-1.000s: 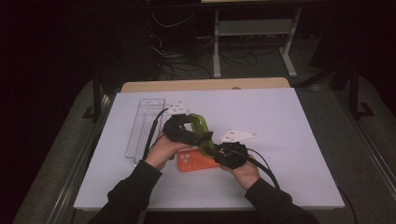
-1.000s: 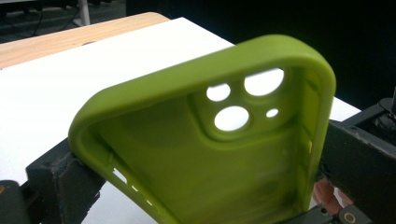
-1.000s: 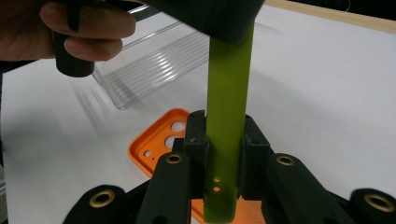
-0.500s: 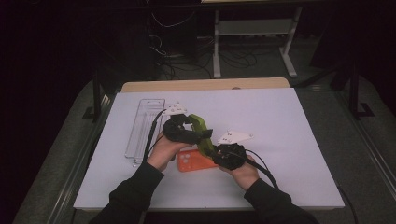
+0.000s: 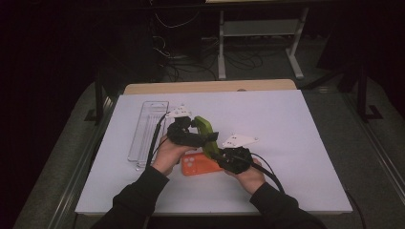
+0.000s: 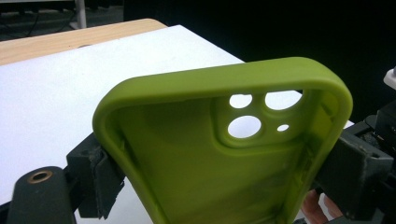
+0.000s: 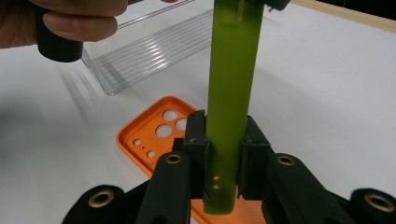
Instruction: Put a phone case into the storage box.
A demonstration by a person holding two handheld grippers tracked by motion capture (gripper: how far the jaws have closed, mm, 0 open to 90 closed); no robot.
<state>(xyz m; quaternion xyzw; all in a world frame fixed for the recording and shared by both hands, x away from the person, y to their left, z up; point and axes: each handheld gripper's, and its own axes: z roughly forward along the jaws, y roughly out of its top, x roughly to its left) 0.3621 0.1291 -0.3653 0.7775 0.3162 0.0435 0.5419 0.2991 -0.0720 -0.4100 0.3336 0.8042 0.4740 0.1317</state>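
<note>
A green phone case is held off the table between both grippers, tilted on edge. My left gripper is shut on it across its width; in the left gripper view the case's hollow inside and camera holes face the camera, with a jaw pad at each side wall. My right gripper is shut on the case's lower end, pinching its thin edge between both pads. An orange phone case lies flat on the white table under them, inside up, its camera holes visible.
A clear plastic tray lies along the table's left side, close to the left hand. The white table top stretches bare to the right and far side. A wooden strip runs along the far edge.
Both grippers keep hold of the green case. The pair has shifted slightly right and toward the person over the orange case, which has not moved.
</note>
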